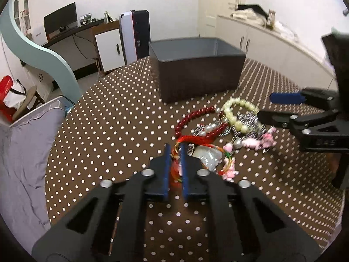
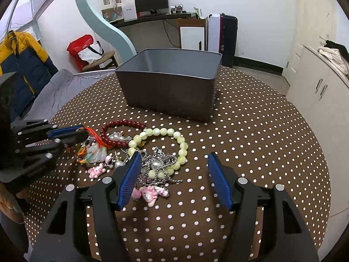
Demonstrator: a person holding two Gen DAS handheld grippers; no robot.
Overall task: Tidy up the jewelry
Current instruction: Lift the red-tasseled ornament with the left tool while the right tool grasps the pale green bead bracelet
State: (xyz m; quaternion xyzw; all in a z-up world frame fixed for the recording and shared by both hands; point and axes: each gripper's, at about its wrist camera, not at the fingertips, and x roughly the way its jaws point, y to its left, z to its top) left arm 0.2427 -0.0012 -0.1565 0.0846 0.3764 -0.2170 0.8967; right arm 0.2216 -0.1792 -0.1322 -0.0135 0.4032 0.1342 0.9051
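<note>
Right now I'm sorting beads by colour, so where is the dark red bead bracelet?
The dark red bead bracelet lies on the dotted tablecloth, left of the pale green bead bracelet and in front of the grey bin.

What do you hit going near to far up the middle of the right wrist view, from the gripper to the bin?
right gripper, open → pink charms → silver chain pile → pale green bead bracelet → bare dotted tablecloth → grey bin.

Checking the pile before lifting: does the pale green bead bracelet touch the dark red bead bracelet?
Cannot tell. In the right wrist view the pale green bead bracelet comes close to the dark red bead bracelet, but silver charms crowd the meeting spot.
</note>
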